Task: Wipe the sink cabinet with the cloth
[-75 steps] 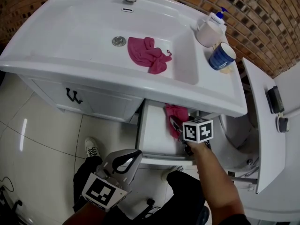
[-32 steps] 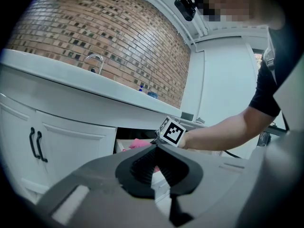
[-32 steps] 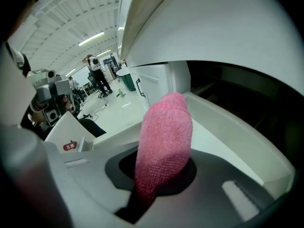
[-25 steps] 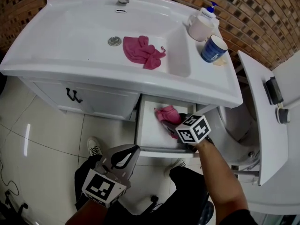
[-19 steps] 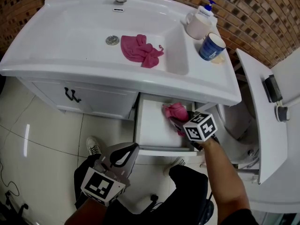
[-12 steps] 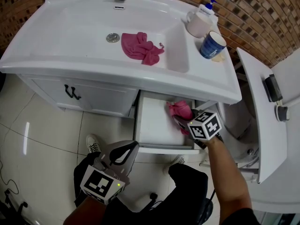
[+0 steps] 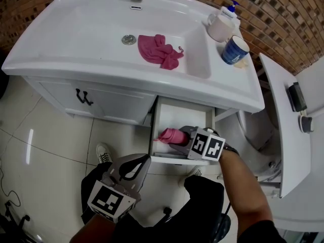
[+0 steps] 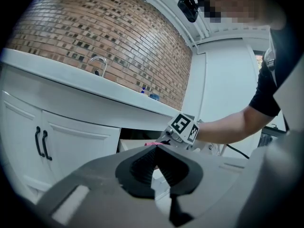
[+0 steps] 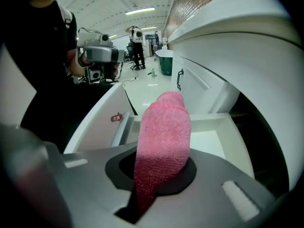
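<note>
Right claw (image 7: 178,135) clamped on the pink cloth (image 7: 170,134), inside the open drawer (image 7: 183,116) of the sink cabinet (image 7: 109,104). The cloth stuck out past the jaws toward the person's left, its long axis across the drawer near the front edge. The bare drawer floor lay behind it. Left claw (image 7: 135,169) was closed and empty, low and well apart, so the right was nearer. A second pink cloth (image 7: 160,48) lay in the basin (image 7: 91,24). Print on the blue cup (image 7: 236,50) and the red sticker (image 9: 117,117) was unreadable.
</note>
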`<state>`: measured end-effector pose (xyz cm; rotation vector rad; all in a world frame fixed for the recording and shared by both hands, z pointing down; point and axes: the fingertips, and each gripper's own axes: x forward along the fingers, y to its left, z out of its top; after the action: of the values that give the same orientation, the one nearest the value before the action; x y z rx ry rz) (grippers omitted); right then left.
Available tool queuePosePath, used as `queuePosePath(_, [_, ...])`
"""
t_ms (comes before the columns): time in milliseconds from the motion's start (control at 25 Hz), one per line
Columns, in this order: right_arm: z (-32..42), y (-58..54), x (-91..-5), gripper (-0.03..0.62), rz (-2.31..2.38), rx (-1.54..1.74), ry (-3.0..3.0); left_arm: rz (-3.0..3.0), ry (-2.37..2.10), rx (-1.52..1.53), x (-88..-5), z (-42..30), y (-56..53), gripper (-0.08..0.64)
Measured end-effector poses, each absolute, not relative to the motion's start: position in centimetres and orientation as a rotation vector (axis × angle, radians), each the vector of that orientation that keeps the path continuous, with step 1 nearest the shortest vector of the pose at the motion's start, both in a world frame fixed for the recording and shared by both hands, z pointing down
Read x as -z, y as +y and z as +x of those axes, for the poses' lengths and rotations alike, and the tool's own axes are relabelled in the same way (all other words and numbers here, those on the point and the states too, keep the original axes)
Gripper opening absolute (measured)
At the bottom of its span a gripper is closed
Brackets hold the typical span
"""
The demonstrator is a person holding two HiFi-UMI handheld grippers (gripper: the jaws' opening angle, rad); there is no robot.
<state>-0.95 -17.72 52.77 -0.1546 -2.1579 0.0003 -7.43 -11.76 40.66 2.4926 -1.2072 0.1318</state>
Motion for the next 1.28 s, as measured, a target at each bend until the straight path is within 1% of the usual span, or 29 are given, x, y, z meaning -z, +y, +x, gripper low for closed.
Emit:
queuePosePath(240, [-0.8,-17.7,-54.1,0.034,-0.191,-0.033,-2.096,2.485,-1.23,-0.07,-40.1,-8.4,-12.0,0.006])
queuePosePath(400, [1.7,-18.0,-54.2,0.034,-0.151,-0.069,-2.06,2.485,-1.211,-0.121,-41.0,-8.3,-11.7,0.006])
queuePosePath(680, [6.8,-19.4,-53.2,0.034,-0.003,-0.067,-2.024,2.503,-1.193,-0.111,-40.9,-7.3,-11.6,0.006])
queuePosePath(880, [9.0,-19.9,-51.8,0.034,0.086,-0.059,-2.029,2.508,-1.197,-0.131,-40.6,-6.7,-11.3,0.006])
queuePosePath(1080, [9.7,-20.1,-50.2,0.034,0.155,-0.036,-2.057,2.499,-1.2,-0.136,-40.6,-6.1,-10.8,0.006])
queuePosePath(1280, [9.8,-20.8,-45.0,0.034,0.352,0.039,-2.16,2.513,-1.206,-0.146,-40.1,-5.0,-10.3,0.006])
